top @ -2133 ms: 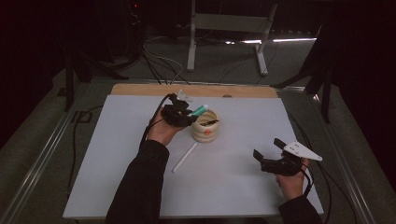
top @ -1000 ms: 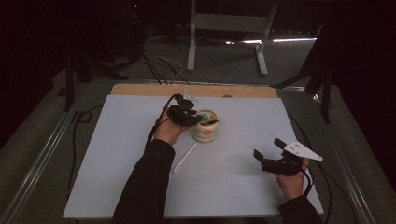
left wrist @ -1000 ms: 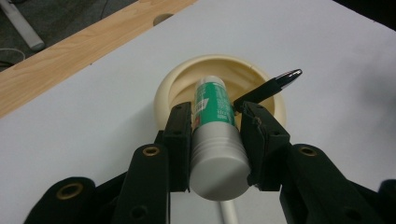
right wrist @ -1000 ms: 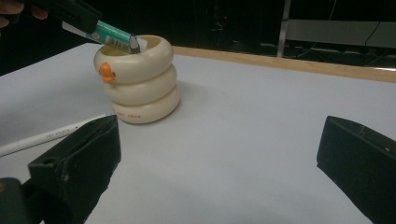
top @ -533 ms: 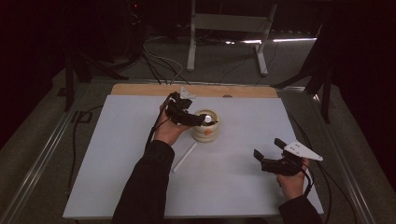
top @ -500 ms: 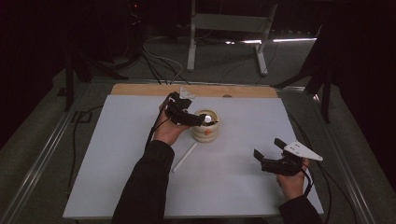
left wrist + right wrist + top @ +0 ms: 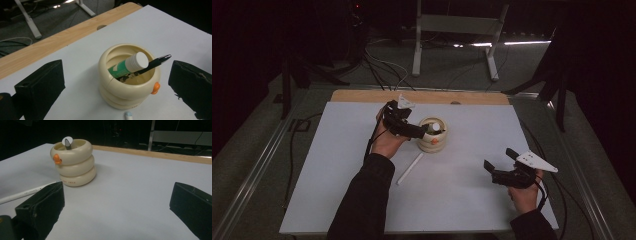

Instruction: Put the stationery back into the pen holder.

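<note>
Two items now sit in the cream holder (image 7: 128,82): left gripper (image 7: 116,82) has just spread wide, glue stick (image 7: 127,66) released, white pen (image 7: 410,168) next.

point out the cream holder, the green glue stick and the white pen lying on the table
cream holder (image 7: 117,96): left gripper view, front outer wall.
green glue stick (image 7: 120,70): left gripper view, green label inside the holder.
white pen (image 7: 410,168): high view, middle of its barrel.

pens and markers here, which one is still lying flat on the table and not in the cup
The white pen, lying flat on the white table just in front of the cream holder. The green marker and the black pen lean inside the holder.
</note>
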Motion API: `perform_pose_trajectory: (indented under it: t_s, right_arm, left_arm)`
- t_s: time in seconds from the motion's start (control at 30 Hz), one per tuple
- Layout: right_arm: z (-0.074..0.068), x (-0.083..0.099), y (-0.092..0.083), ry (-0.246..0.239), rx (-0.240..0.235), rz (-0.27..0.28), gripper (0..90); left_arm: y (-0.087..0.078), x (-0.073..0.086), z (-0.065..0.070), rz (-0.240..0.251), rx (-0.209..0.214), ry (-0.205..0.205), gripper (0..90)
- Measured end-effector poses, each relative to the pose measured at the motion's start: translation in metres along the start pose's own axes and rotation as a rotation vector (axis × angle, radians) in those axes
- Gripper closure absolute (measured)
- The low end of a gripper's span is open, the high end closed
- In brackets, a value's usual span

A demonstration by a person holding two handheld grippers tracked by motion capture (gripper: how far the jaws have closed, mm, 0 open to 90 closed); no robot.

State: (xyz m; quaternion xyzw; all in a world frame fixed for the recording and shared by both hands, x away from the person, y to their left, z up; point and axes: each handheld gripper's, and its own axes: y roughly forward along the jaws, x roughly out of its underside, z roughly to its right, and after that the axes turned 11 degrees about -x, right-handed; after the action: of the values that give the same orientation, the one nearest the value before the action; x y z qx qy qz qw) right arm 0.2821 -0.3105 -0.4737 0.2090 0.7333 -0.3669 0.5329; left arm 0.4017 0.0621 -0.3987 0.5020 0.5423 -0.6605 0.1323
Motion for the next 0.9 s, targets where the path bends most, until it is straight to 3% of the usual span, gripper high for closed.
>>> perform_pose_trajectory:
  t_s: [0.4, 0.67, 0.9]
  right_arm:
    - [0.0, 0.0, 0.0, -0.001, 0.0, -0.001, 0.1]
    - [-0.001, 0.0, 0.0, 0.0, -0.002, -0.002, 0.1]
    - [-0.001, 0.0, 0.0, 0.0, -0.002, -0.003, 0.1]
  left_arm:
    - [-0.011, 0.01, -0.004, -0.002, -0.028, 0.005, 1.0]
    - [-0.012, 0.018, -0.002, -0.046, -0.061, 0.032, 1.0]
    - [-0.009, 0.028, 0.0, -0.078, -0.076, 0.033, 1.0]
